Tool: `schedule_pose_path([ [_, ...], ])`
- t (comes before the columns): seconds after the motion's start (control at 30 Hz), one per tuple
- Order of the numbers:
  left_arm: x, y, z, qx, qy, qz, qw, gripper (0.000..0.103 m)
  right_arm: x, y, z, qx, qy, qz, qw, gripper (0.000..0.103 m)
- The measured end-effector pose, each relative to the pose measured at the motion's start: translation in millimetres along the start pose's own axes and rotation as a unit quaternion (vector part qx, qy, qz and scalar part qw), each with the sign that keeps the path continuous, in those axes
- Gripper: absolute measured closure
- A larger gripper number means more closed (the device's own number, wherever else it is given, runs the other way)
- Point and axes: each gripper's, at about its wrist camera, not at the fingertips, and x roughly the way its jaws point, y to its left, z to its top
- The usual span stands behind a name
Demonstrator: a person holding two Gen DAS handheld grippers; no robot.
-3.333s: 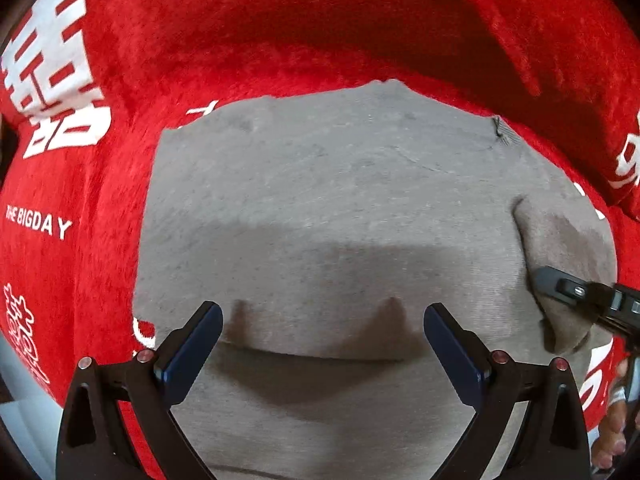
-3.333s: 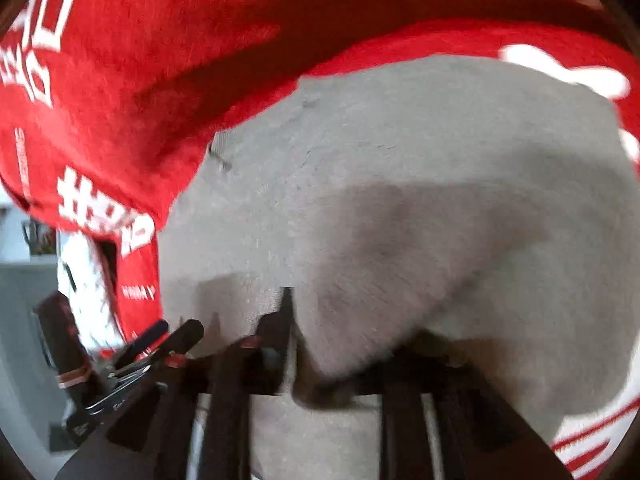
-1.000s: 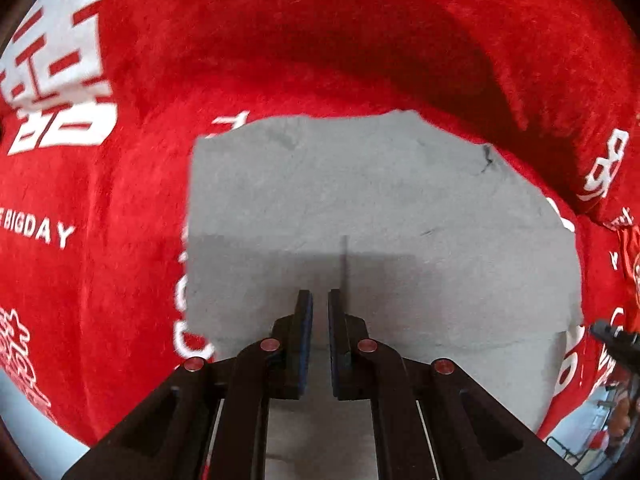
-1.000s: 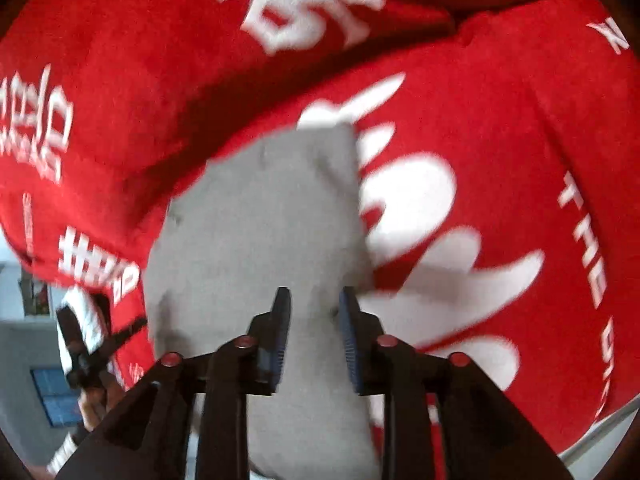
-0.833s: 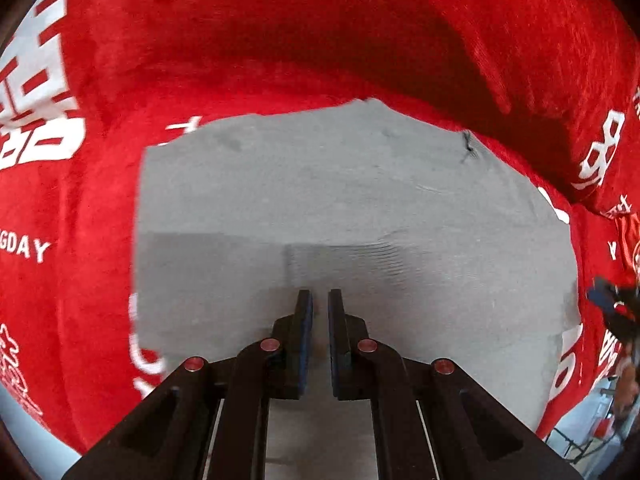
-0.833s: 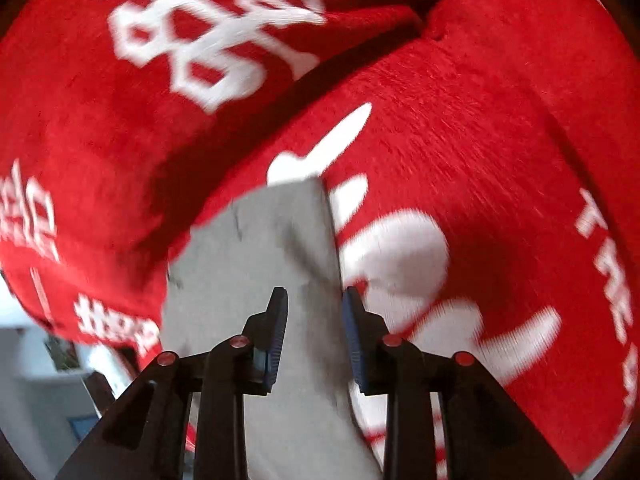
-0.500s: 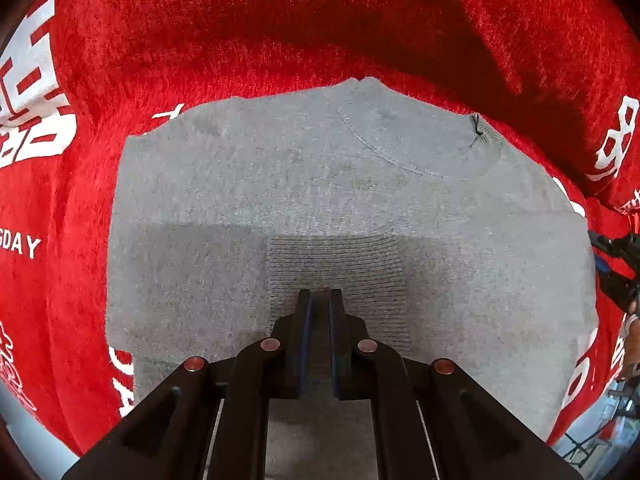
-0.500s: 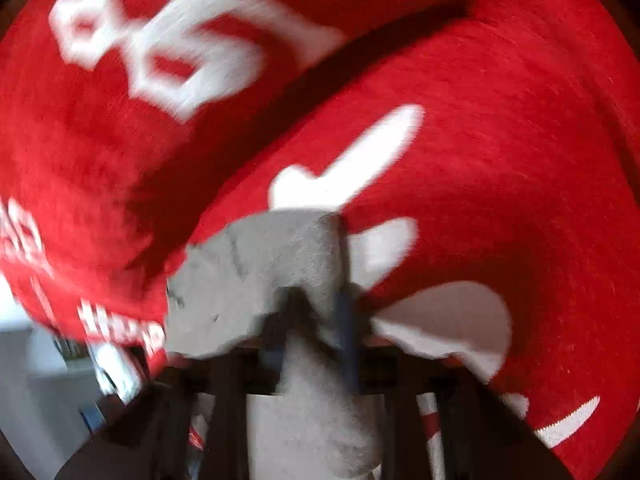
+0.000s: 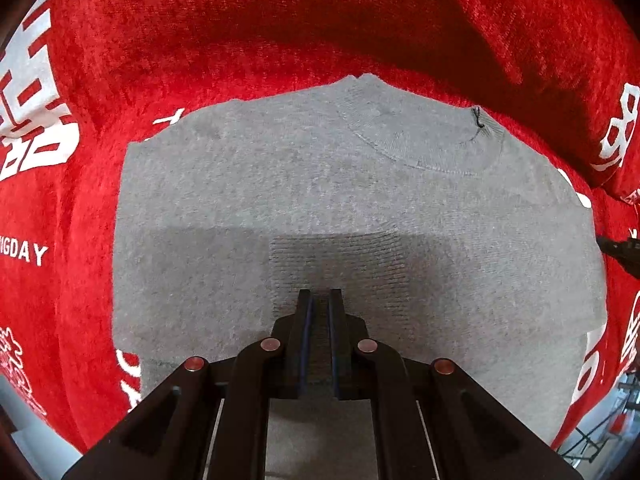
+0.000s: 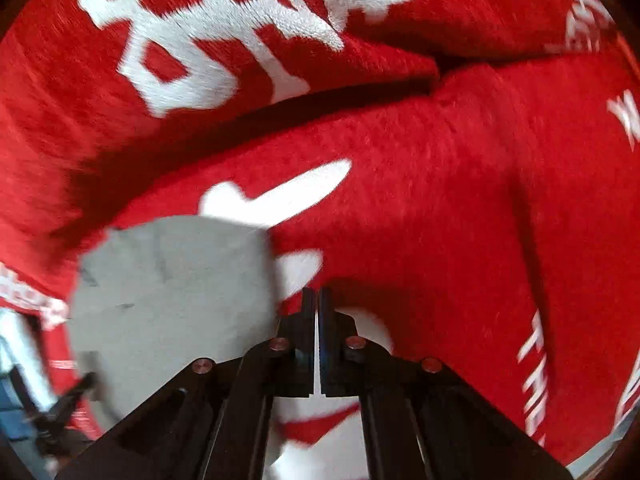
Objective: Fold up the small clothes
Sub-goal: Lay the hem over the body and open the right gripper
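A grey knit sweater [image 9: 280,200] lies flat and folded on a red blanket [image 9: 280,32]. Its round collar [image 9: 420,136] is at the far side and a ribbed patch [image 9: 340,264] lies on top near me. My left gripper [image 9: 320,296] points straight down at that ribbed patch, shut, with only a thin slit between its jaws; I cannot tell whether it touches the knit. In the right wrist view the sweater [image 10: 172,300] is at lower left. My right gripper [image 10: 318,294] hangs just right of its edge over the blanket's white print, its jaws closing to a hairline with nothing between them.
The red blanket [image 10: 440,200] with white lettering covers a soft seat, and a raised back cushion [image 10: 240,40] runs along the far side. A dark tool tip [image 9: 620,248] shows at the sweater's right edge. Pale floor [image 10: 16,344] shows past the blanket's left edge.
The right gripper's jaws came together and it slid off the sweater's right edge onto the blanket. The left gripper sank closer to the sweater and stayed shut.
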Motion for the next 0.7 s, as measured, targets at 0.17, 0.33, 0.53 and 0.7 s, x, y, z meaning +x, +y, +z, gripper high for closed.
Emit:
schedule_pose_path([
  [0.17, -10, 4, 5, -0.010, -0.011, 0.001, 0.9999, 0.095, -16, 23, -29, -0.012, 0.019, 0.064, 0.998, 0.101],
  [0.33, 3, 6, 0, 0.002, 0.006, 0.028, 0.9996, 0.095, 12, 38, -62, -0.055, 0.055, 0.007, 0.997, 0.102],
  [0.53, 0, 28, -11, -0.014, 0.005, 0.028, 0.9995, 0.095, -2, 16, -66, -0.014, 0.040, 0.037, 0.998, 0.102],
  [0.7, -8, 40, -22, -0.028, 0.014, 0.019, 0.9993, 0.095, -21, 23, -73, -0.016, 0.039, 0.017, 0.999, 0.101],
])
